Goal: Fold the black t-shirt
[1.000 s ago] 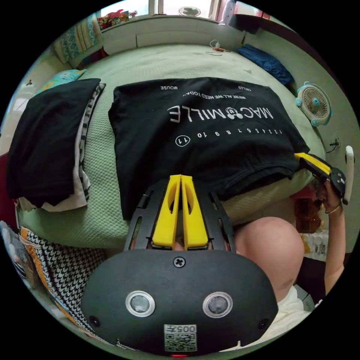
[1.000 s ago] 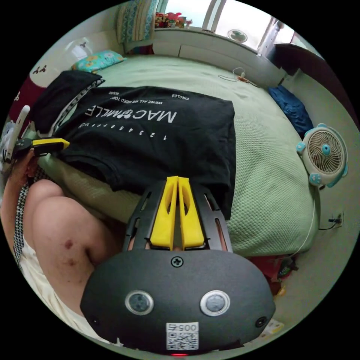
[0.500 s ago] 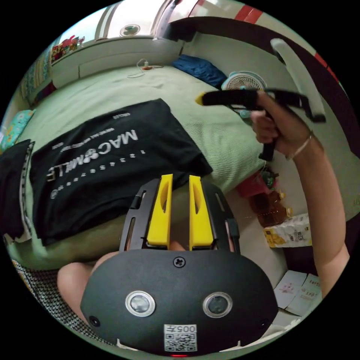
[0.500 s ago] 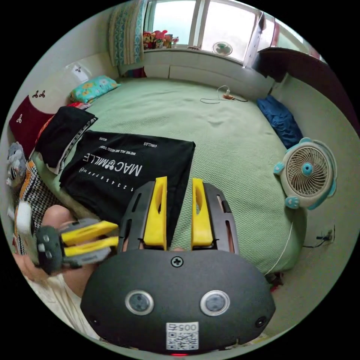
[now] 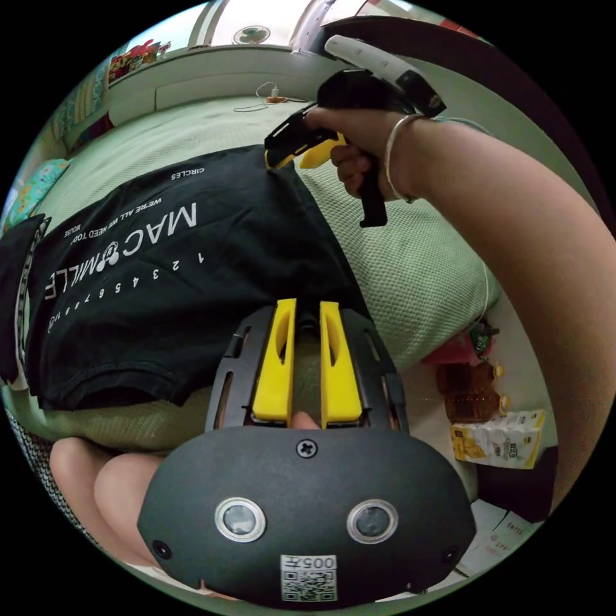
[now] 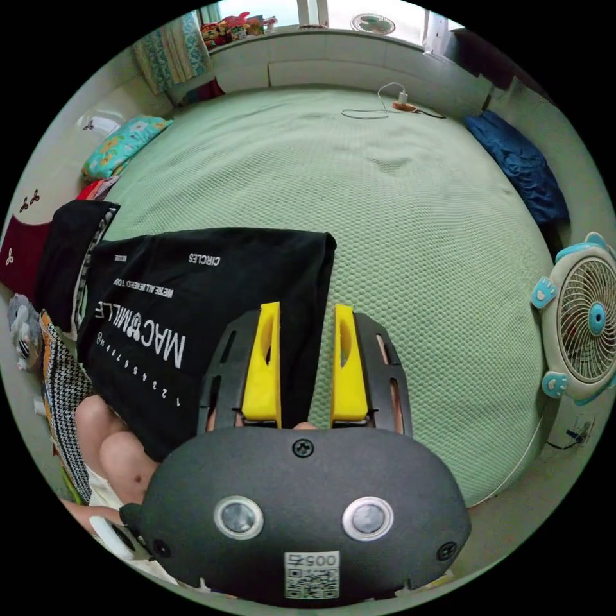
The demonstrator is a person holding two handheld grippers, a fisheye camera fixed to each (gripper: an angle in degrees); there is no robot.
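Both tongs, previously closed, now open: left tongs (image 5: 301, 308) and right tongs (image 6: 307, 314) repositioned at black t-shirt (image 5: 160, 269) side edge; next fold pending.

The black t-shirt (image 5: 160, 276) (image 6: 192, 308) is laid flat on the green bedspread, near the bed's near edge, already folded into a rough rectangle. White printed lettering and a row of numerals are seen on its upper face. Its near hem is draped slightly over the bed's edge. A far corner is seen lying flat.
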